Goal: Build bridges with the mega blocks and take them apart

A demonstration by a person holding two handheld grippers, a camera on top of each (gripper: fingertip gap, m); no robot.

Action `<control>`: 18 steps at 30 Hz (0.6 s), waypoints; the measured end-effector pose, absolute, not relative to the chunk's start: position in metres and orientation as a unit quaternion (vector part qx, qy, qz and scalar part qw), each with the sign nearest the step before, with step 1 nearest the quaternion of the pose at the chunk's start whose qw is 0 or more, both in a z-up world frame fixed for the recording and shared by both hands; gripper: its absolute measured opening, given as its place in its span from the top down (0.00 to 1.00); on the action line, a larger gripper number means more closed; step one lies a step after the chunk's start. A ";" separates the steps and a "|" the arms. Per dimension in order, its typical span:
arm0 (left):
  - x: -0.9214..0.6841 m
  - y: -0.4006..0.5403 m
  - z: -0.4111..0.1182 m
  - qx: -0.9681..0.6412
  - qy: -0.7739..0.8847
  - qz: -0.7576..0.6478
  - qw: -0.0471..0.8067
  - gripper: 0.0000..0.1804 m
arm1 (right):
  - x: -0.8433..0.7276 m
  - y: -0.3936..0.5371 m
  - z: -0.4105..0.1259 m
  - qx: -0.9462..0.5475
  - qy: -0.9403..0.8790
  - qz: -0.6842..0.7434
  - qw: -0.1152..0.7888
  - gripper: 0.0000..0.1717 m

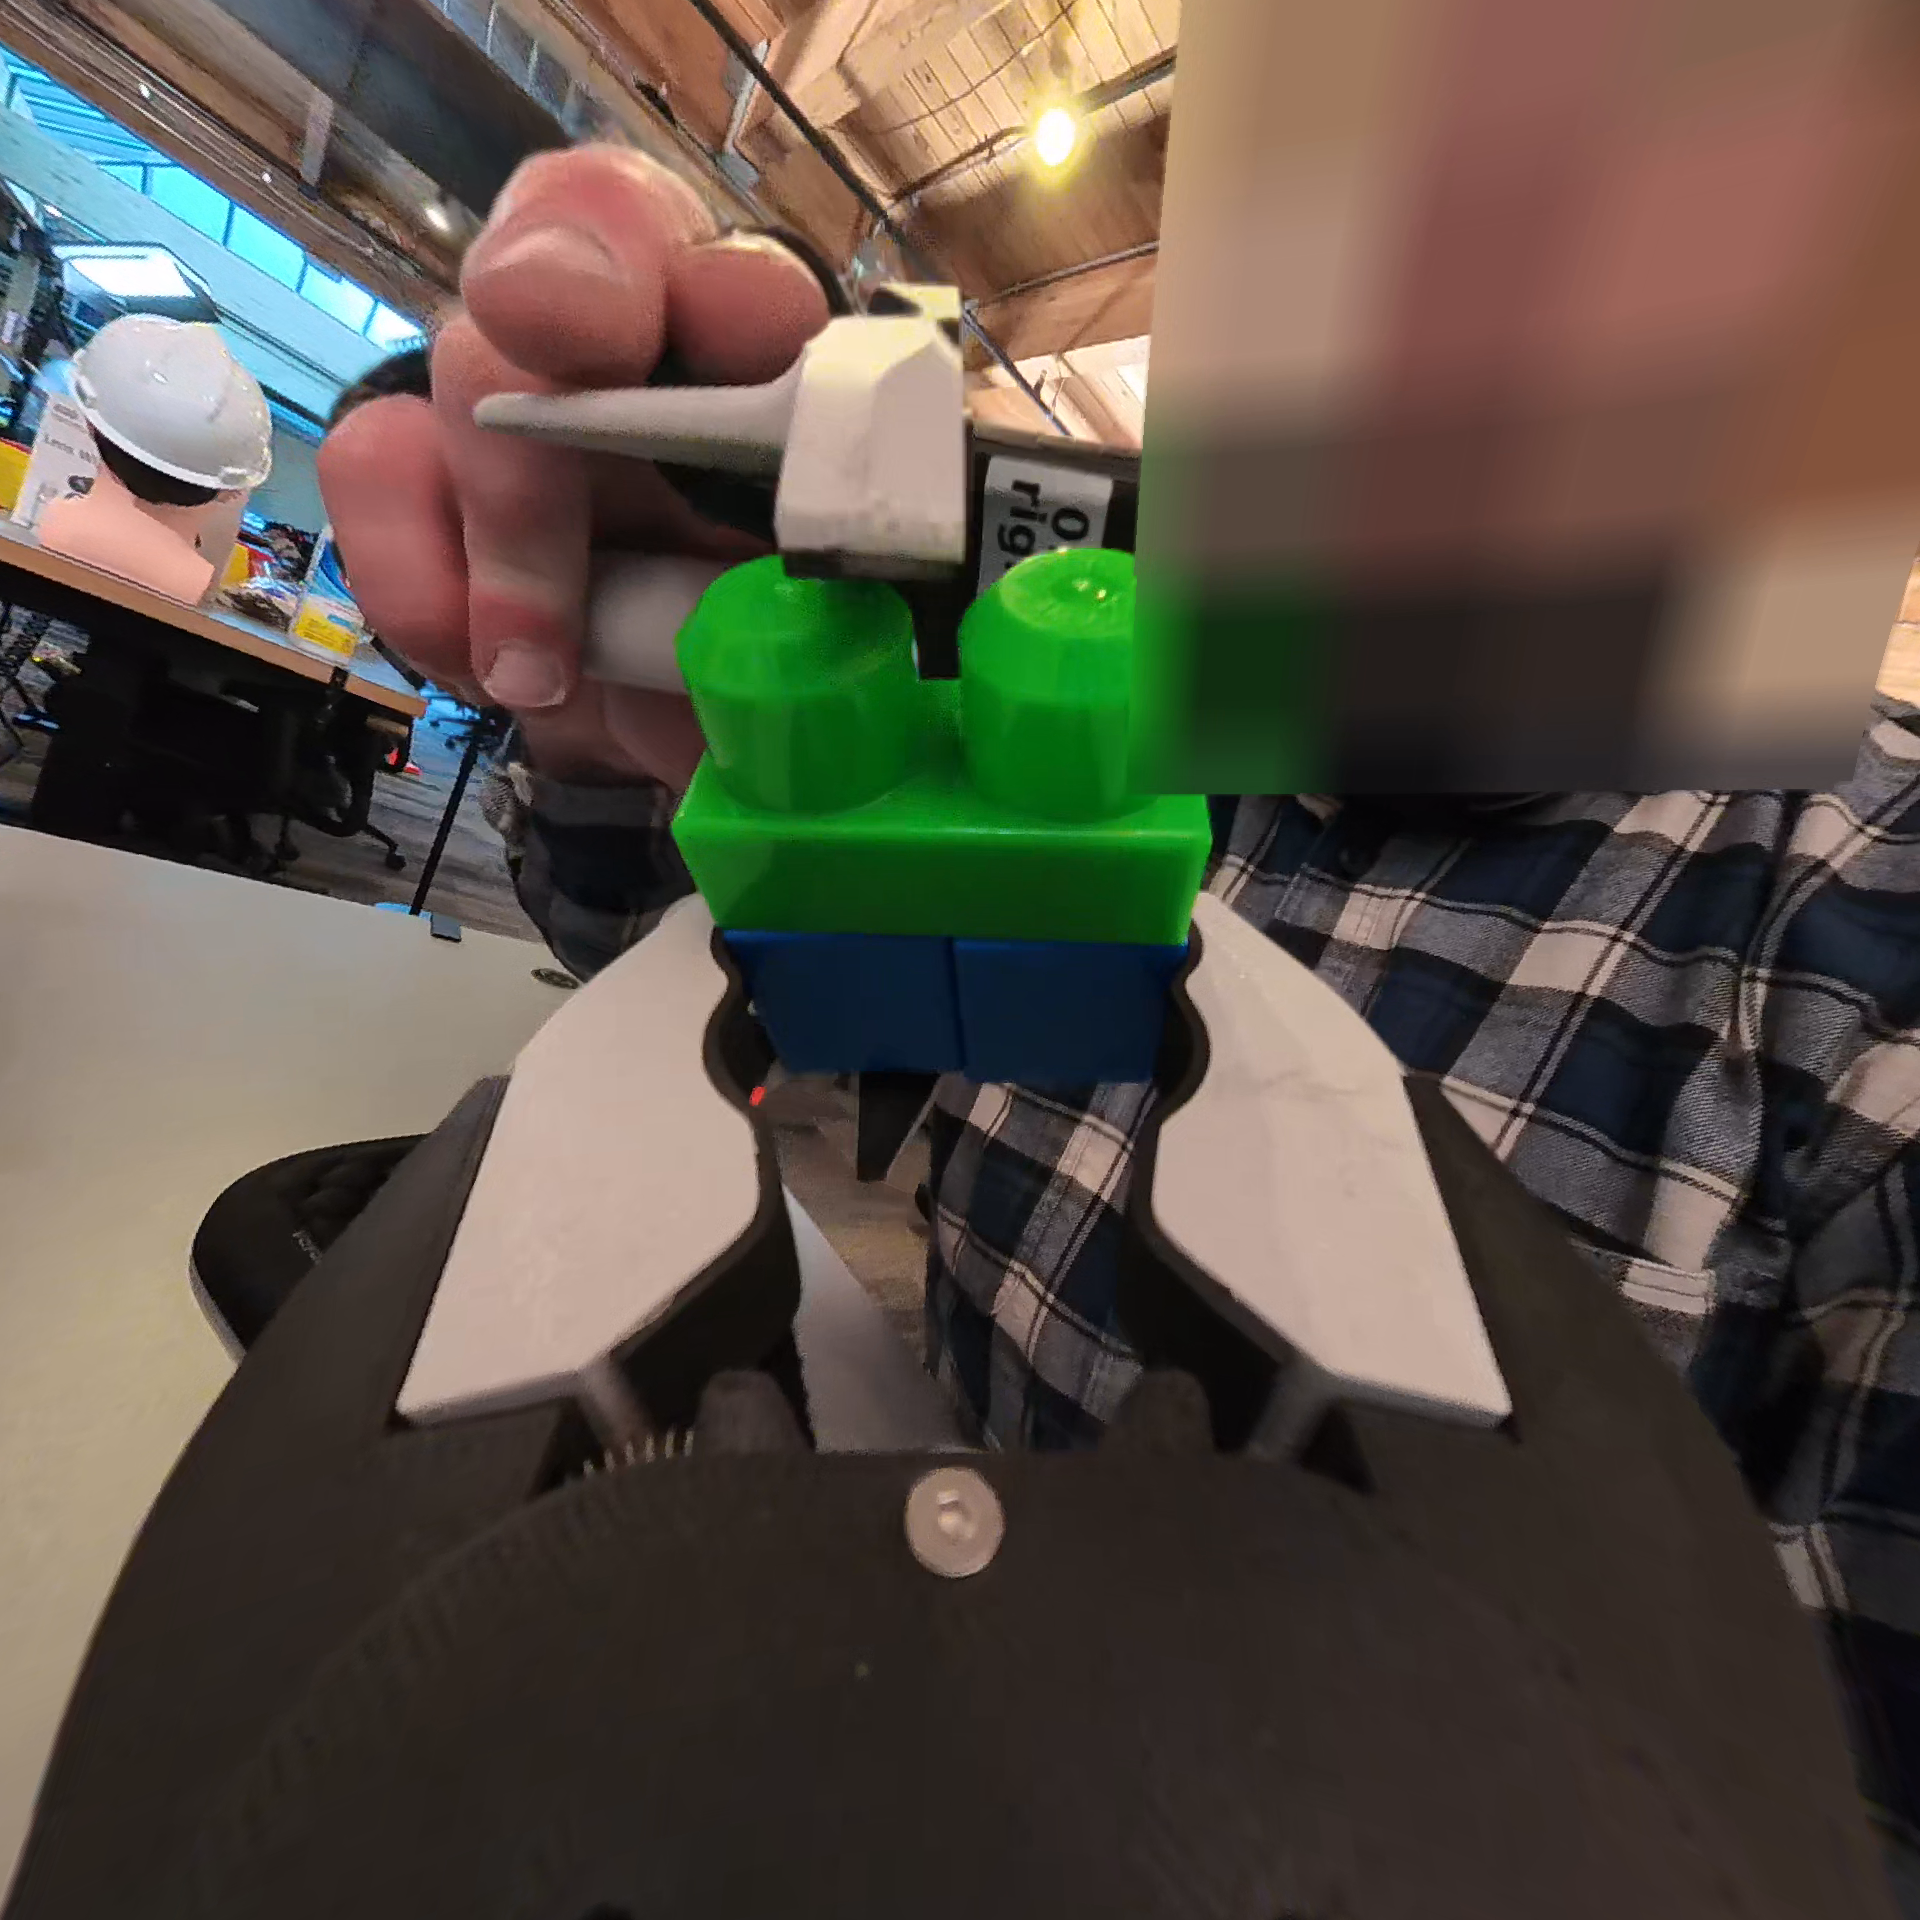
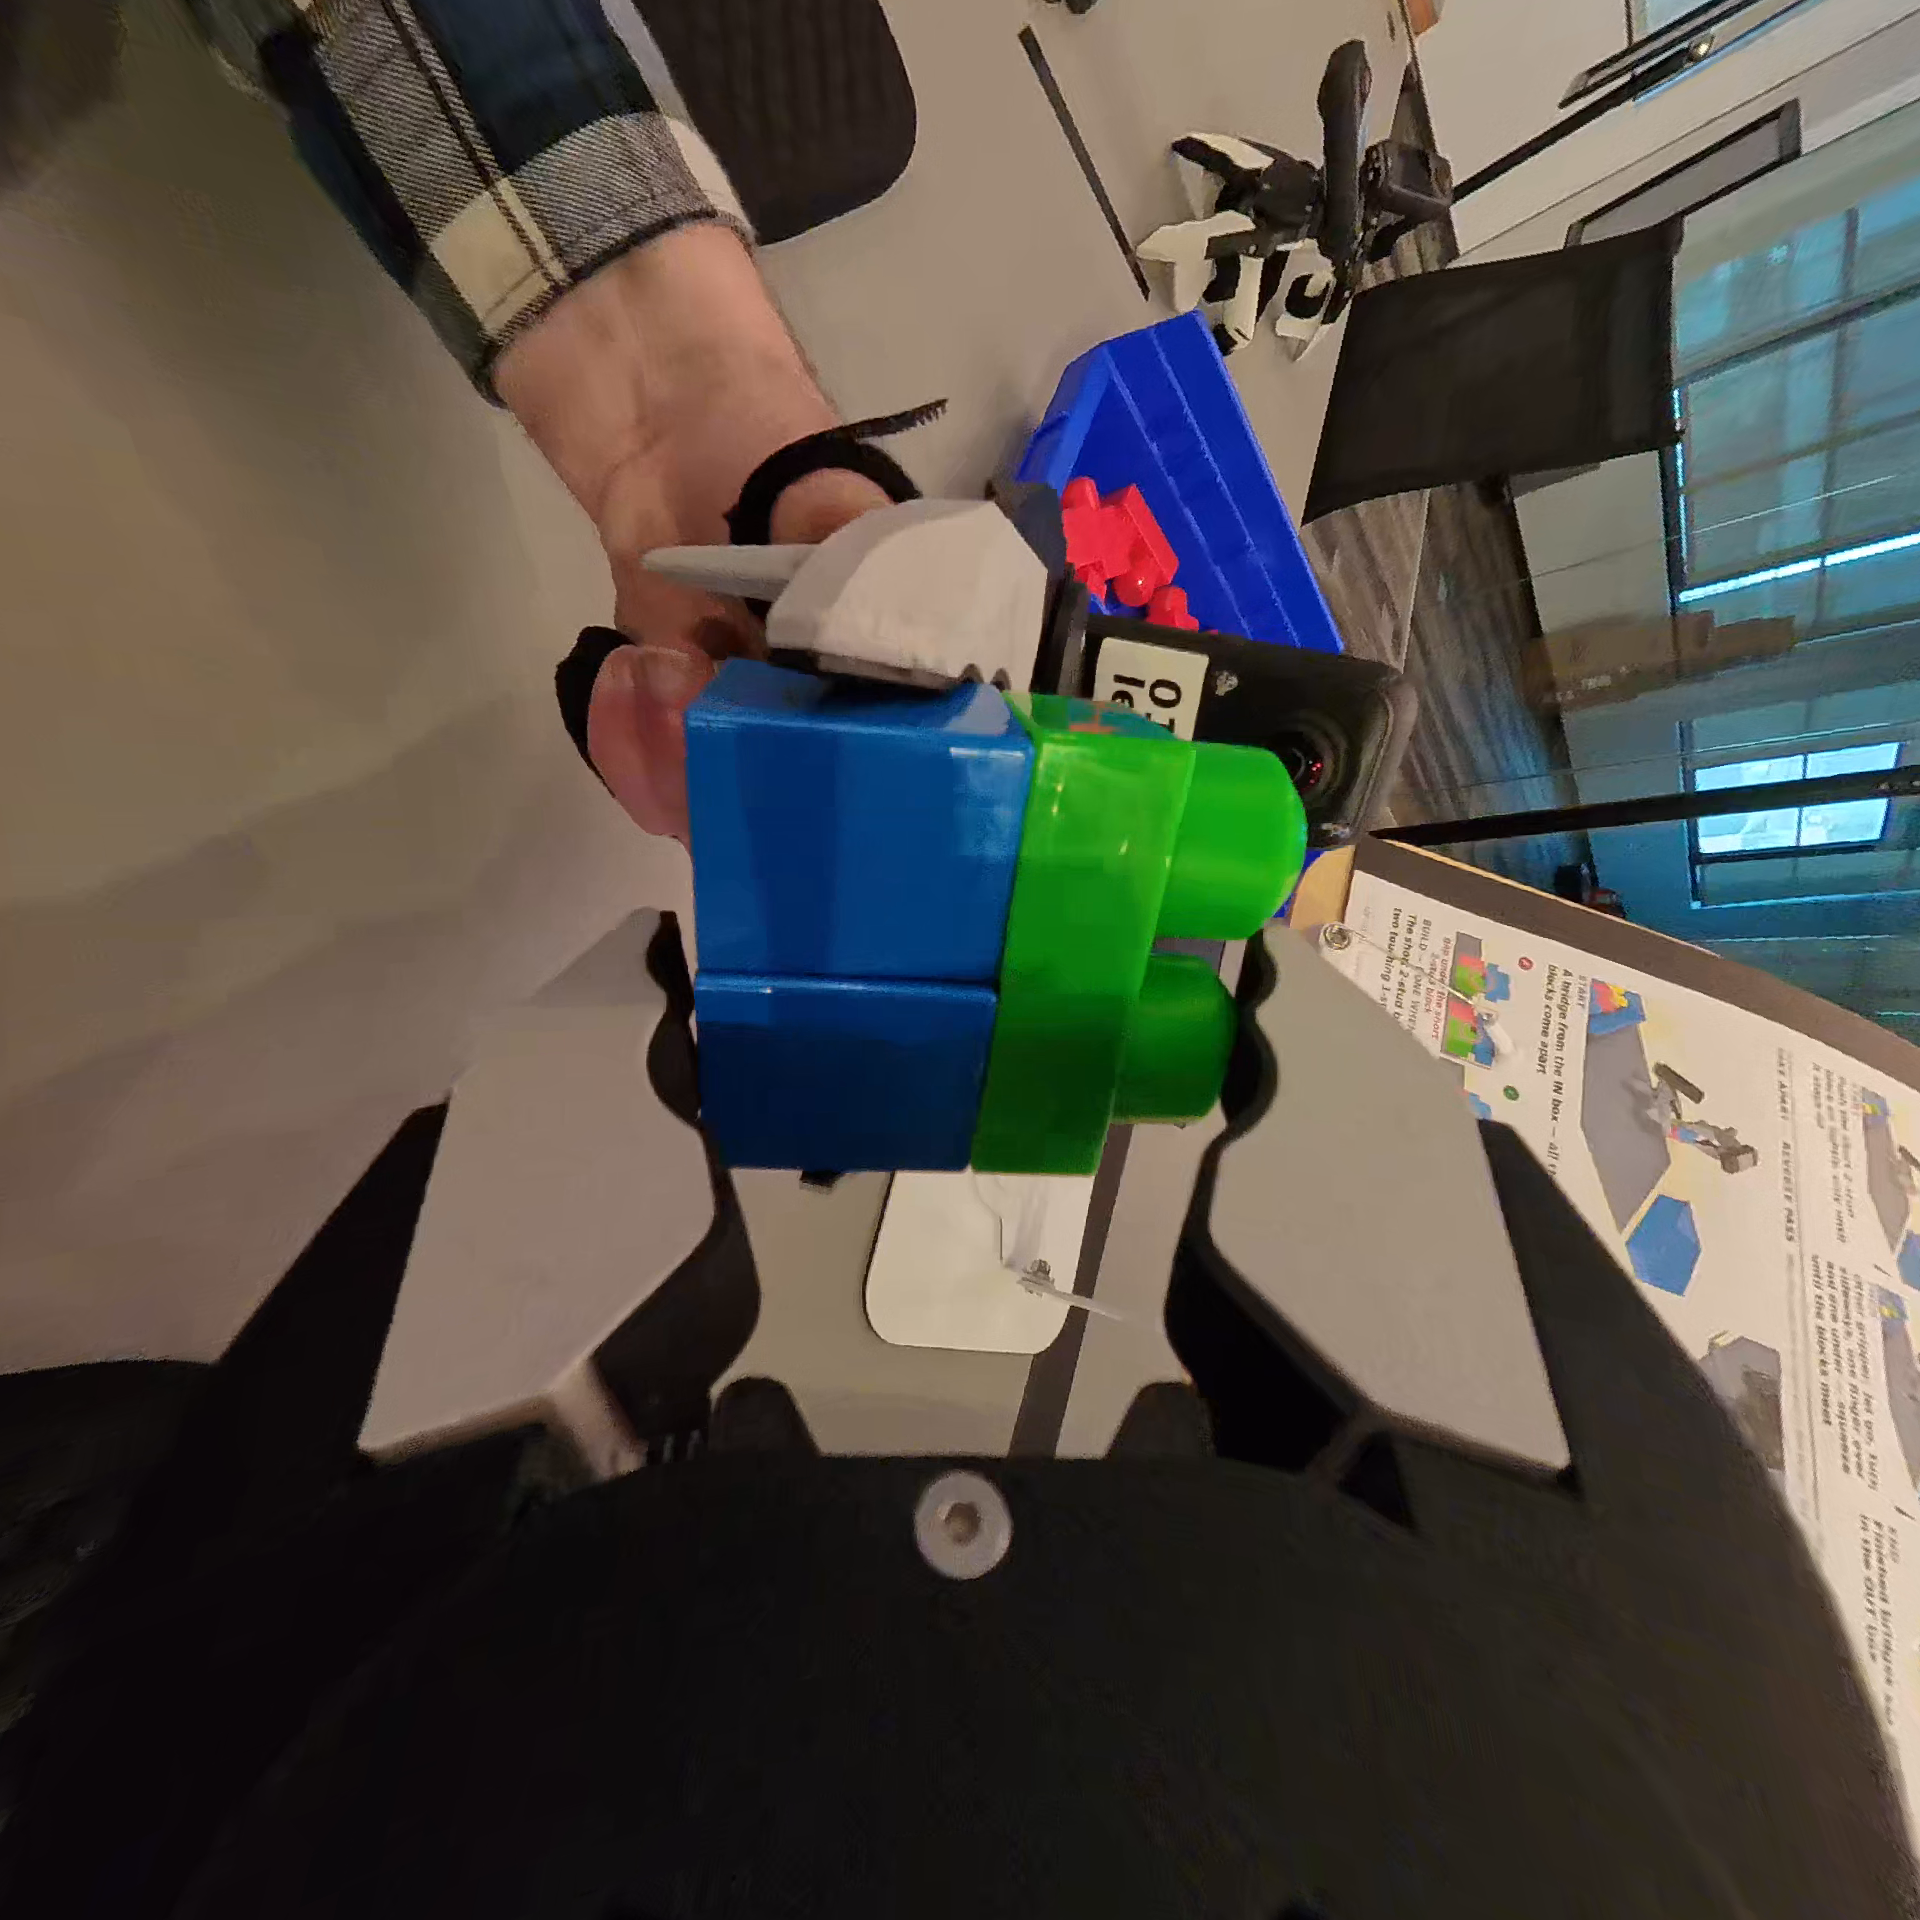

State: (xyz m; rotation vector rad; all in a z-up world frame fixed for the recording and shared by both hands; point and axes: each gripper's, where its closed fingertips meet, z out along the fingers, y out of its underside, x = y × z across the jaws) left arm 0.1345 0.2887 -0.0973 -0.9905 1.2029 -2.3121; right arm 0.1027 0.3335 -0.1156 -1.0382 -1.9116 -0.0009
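While left fingers (image 1: 956, 997) clamp two blue blocks (image 1: 956, 1003), one green block (image 1: 940, 857) caps; right fingers (image 2: 961, 1023) apart.

Left gripper (image 1: 956, 987) with pale grey wedge fingers (image 1: 592, 1174) edged in black, black round housing, silver hex screw (image 1: 954, 1522), small spring at finger base, right gripper (image 2: 956, 1029) same build, plaid flannel sleeve (image 2: 499, 156), black strap, possibly fabric, around hand (image 2: 665, 488)

Bright indoor light, ceiling lamp (image 1: 1054, 135) glare, fisheye edges, slight blur

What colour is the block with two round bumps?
Bright green block, sitting on two blue blocks; clearest in the left wrist view.
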 end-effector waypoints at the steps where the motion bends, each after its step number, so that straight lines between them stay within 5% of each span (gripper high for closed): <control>1: 0.134 0.288 -0.098 -0.349 0.430 -0.814 0.176 0.59 | 0.103 0.334 -0.115 -0.423 -0.777 -0.005 0.466 0.42; 7: 0.134 0.286 -0.104 -0.353 0.436 -0.808 0.178 0.59 | 0.101 0.332 -0.121 -0.439 -0.772 0.018 0.459 0.42; 9: 0.133 0.288 -0.103 -0.349 0.436 -0.808 0.190 0.59 | 0.102 0.335 -0.114 -0.477 -0.741 0.077 0.466 0.27; 11: 0.127 0.285 -0.102 -0.334 0.454 -0.805 0.185 0.59 | 0.109 0.329 -0.109 -0.505 -0.719 0.171 0.446 0.35; 14: 0.118 0.276 -0.102 -0.306 0.474 -0.815 0.134 0.59 | 0.112 0.321 -0.101 -0.524 -0.664 0.329 0.420 0.34; 18: 0.126 0.263 -0.118 -0.315 0.530 -0.783 0.084 0.59 | 0.114 0.299 -0.092 -0.476 -0.637 0.489 0.358 0.65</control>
